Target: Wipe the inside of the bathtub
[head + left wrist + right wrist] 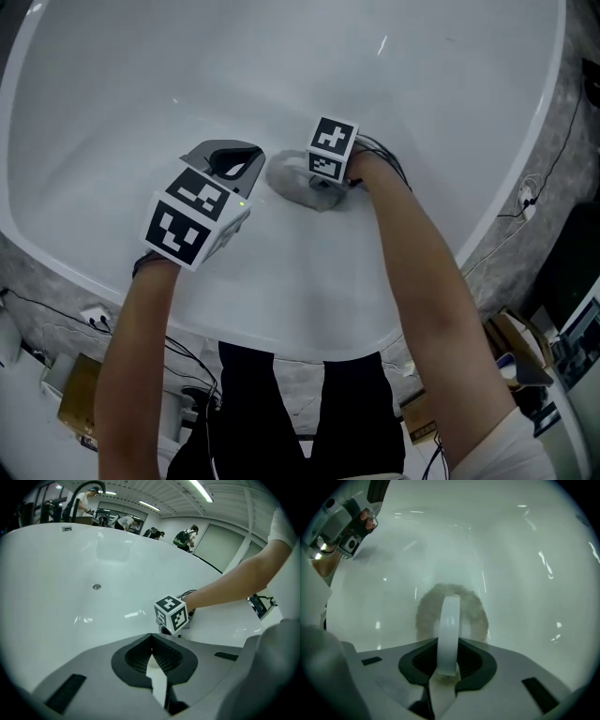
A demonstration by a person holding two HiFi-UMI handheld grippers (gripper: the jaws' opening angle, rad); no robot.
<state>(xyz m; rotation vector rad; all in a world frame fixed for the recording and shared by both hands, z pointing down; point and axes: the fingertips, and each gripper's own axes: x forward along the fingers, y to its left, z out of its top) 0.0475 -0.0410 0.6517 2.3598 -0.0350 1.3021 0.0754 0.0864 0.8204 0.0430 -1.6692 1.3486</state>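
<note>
Gripping white handle (pixel 449 630) of one grey pad (pixel 292 184): right gripper (pixel 447 665); pad on one bathtub (pixel 281 56) | left gripper (pixel 152 656): jaws together, empty

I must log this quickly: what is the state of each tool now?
Left tool: closed, holding nothing.
Right tool: closed on the white handle of the grey pad.

**Right gripper with wiping pad, on tub surface**

Right gripper (pixel 448 660): jaws closed on the upright translucent white strap handle (pixel 450 620) of a round grey fuzzy wiping pad (pixel 476 609). The pad lies flat against the glossy white bathtub interior (pixel 525 564).
</note>
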